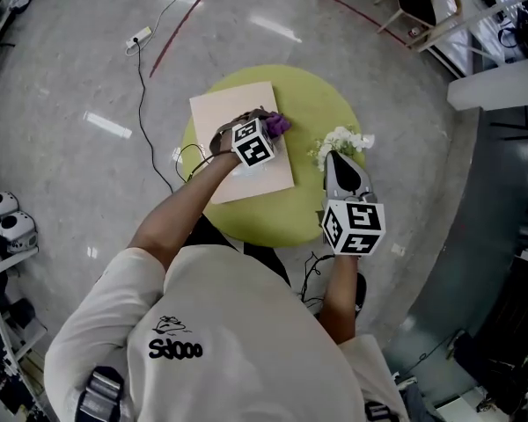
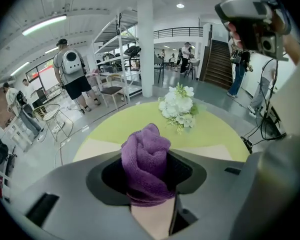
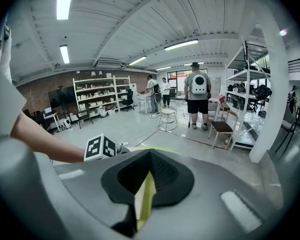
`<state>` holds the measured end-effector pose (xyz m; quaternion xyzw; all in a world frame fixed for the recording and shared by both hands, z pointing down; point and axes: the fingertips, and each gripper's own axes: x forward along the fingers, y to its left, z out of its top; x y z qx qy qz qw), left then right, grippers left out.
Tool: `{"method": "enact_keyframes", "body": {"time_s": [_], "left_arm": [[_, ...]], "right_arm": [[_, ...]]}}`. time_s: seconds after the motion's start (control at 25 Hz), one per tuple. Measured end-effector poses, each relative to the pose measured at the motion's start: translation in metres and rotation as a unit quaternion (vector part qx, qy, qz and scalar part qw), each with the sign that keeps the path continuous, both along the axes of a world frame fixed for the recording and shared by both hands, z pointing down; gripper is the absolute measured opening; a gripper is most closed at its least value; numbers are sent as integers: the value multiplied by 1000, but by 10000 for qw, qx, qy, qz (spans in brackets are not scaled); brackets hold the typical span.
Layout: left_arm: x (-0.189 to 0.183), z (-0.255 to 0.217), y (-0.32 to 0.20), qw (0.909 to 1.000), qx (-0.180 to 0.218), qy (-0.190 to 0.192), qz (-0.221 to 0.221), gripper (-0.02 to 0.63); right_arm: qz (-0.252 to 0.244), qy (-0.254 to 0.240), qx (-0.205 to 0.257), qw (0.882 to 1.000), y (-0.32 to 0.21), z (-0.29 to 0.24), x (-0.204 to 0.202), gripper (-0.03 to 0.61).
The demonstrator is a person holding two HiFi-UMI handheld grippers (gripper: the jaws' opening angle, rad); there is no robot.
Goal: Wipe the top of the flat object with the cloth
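Left claw (image 1: 264, 129): clamped on purple cloth (image 2: 146, 164), over beige board (image 1: 238, 108), round green counter (image 1: 321, 104). Right claw (image 3: 146, 196): narrow slit, empty, beside white flowers (image 1: 341, 141).

Purple cloth (image 2: 146, 161) over a pale beige board (image 1: 238, 121) on the lime-green table (image 1: 321, 104). White flowers (image 1: 341, 141) on that table; grey floor (image 1: 88, 77) around it, red-lined.

White flowers (image 1: 341, 141) lay on the round green table (image 1: 315, 97); a power strip (image 1: 141, 36) sat well apart on the grey floor (image 1: 62, 77)
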<state>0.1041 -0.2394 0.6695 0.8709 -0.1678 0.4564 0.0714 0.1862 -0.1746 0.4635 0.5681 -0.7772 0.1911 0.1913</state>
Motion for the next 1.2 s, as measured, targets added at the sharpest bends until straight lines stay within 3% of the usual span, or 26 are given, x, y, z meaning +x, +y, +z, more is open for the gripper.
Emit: {"method": "enact_keyframes", "body": {"time_s": [0.44,0.64,0.96,1.2], "left_arm": [[-139,8,-1,9908,-193,98,-1337,196],[-187,8,0,9864,-184,127,-1630,196],[-206,11,18,9846,-236,22,-1730,196],[-192,8,27,9810,-240,-131,-1921,198]], "right_arm": [[-358,-266,24,9990,-14,2,-69,10],[-329,-276,27,9991,-11,6,-97,11],[-100,-255,-19,9996,-1,17,-93,9],[-326,-333,-84,9989,9,17,-79,10]]}}
